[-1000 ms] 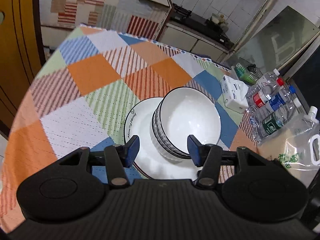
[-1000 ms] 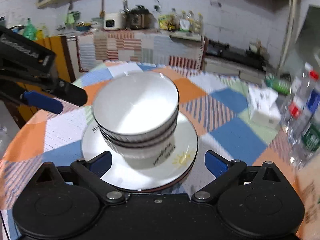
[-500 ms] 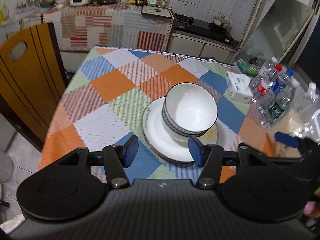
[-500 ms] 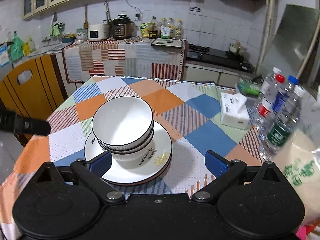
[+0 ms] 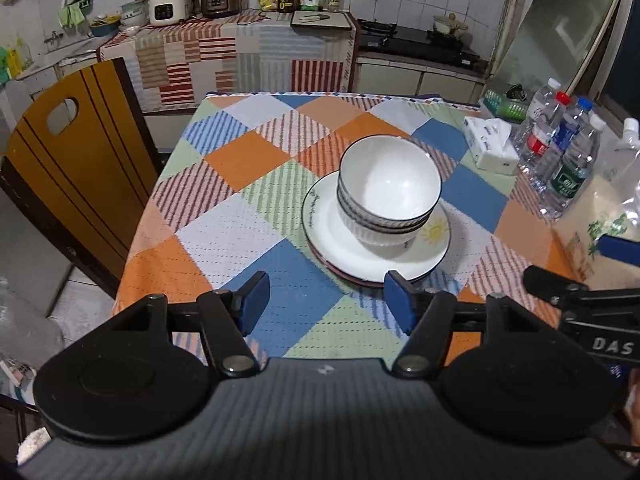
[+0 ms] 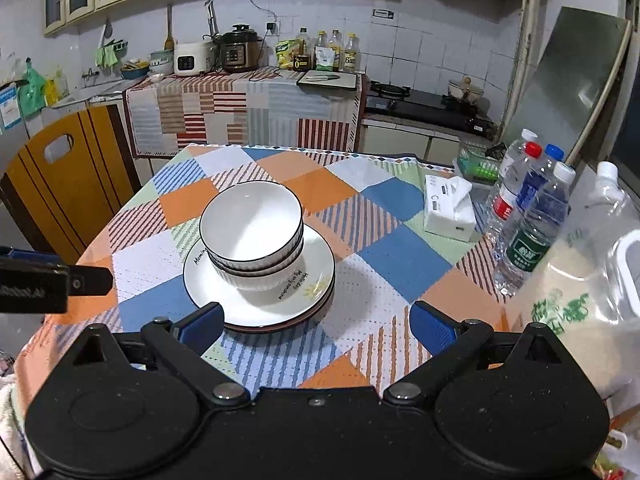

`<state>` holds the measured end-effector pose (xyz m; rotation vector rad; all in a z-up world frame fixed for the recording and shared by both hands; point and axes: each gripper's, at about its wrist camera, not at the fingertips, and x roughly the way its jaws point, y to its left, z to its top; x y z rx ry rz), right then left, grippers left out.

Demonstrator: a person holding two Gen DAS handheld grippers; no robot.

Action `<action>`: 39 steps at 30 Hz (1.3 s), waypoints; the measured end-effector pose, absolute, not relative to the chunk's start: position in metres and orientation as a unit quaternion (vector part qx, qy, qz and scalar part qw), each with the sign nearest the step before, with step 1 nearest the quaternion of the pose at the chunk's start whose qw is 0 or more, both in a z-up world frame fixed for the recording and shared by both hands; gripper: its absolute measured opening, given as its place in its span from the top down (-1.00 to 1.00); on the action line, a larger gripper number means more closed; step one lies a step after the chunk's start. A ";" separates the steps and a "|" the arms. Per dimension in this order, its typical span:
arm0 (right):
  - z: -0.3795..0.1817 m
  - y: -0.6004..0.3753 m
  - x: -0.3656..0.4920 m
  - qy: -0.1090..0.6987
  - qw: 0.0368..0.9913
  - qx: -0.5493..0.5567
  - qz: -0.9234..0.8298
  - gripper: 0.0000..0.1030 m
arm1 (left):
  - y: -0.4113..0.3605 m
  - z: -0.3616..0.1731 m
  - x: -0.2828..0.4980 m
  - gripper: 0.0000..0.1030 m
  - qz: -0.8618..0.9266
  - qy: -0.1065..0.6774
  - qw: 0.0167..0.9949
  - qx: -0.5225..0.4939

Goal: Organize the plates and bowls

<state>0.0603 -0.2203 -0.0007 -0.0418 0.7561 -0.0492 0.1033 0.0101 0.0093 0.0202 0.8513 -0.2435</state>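
Observation:
White bowls (image 5: 390,190) (image 6: 252,236) with dark rims sit nested in a stack on stacked white plates (image 5: 340,248) (image 6: 224,300) in the middle of the checked tablecloth. My left gripper (image 5: 326,304) hangs above the table's near edge, short of the plates; its jaws are opening and nothing lies between them. My right gripper (image 6: 316,326) stands open and empty, back from the plates' near rim. The right gripper's fingers (image 5: 618,248) show at the right edge of the left wrist view. A black part of the left gripper (image 6: 80,278) reaches in at the left of the right wrist view.
Several water bottles (image 6: 528,216) and a tissue pack (image 6: 448,208) stand at the table's right side, beside a clear pouch (image 6: 588,280). A wooden chair (image 5: 76,168) stands at the left. A kitchen counter with cookers (image 6: 236,50) and a stove (image 6: 428,102) lie behind.
Both grippers have drawn back and upward from the stack, so the bowls and plates look smaller and farther. The left jaws stand a little wider. The stack has stayed in place.

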 end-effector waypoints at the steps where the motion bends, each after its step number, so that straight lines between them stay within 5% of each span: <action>1: 0.000 -0.220 0.059 0.369 0.929 -0.023 -0.025 -0.95 | 0.010 0.008 0.102 -0.21 -0.115 0.411 0.904 0.011; 29: -0.017 -0.208 0.041 0.338 0.940 -0.014 -0.055 -0.95 | 0.018 -0.010 0.083 -0.69 -0.085 0.378 0.922 0.024; 39: -0.019 -0.206 0.039 0.341 0.937 -0.023 -0.065 -0.95 | 0.020 -0.008 0.081 -0.71 -0.079 0.379 0.922 0.022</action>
